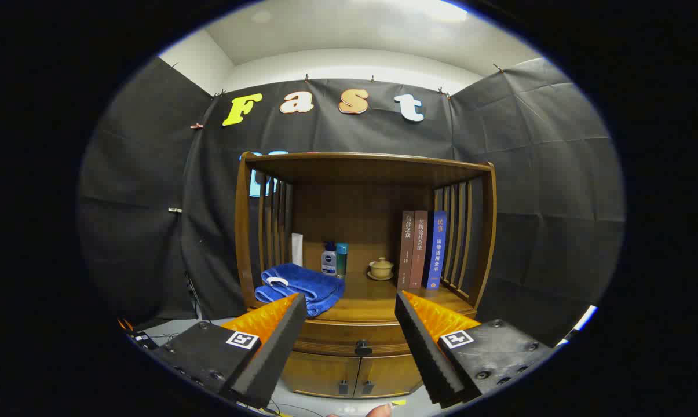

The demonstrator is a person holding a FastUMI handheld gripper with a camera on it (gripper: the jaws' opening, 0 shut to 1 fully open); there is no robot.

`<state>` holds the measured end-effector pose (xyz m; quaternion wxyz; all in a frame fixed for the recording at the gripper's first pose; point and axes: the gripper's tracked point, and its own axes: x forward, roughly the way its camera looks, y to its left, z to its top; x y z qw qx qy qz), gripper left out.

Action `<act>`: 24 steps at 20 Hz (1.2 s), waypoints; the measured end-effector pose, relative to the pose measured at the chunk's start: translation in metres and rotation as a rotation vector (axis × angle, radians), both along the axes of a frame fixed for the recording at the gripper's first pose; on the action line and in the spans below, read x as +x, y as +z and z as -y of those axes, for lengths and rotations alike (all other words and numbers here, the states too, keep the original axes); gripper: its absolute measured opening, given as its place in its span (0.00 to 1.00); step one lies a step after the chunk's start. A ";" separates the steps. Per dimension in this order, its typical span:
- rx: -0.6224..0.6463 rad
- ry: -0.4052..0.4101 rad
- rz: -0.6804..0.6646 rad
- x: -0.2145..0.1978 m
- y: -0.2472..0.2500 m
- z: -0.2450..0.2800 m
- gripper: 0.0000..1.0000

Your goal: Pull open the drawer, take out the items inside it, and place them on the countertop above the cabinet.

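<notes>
The hand-held gripper [346, 324] hangs spread and empty, well short of the closed wooden drawer's dark round knob [362, 347]; approaching off-centre, its fingers could slip off that small knob.

The handheld two-finger gripper [349, 347] has wedge-shaped, ridged fingers [270, 359] on blocky bases with screws, each bearing a square black-and-white marker [242, 339].

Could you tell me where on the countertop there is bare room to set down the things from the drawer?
The widest bare patch of the countertop runs along the front, between the folded blue towel and the books, ahead of the lidded cup. The left is crowded: towel, with two bottles behind. The gripper fingers are open.
</notes>
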<state>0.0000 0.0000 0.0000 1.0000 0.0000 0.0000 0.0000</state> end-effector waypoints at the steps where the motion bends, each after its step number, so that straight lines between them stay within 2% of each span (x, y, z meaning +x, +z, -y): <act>1: 0.009 0.001 0.006 0.001 0.001 -0.001 0.98; 4: -0.002 -0.025 0.038 0.003 0.009 0.002 0.92; 7: -0.021 -0.012 0.038 -0.001 0.009 0.004 0.86; 20: 0.014 -0.013 0.073 0.004 0.012 0.002 0.97; 24: 0.009 -0.028 0.060 0.031 -0.015 0.005 0.98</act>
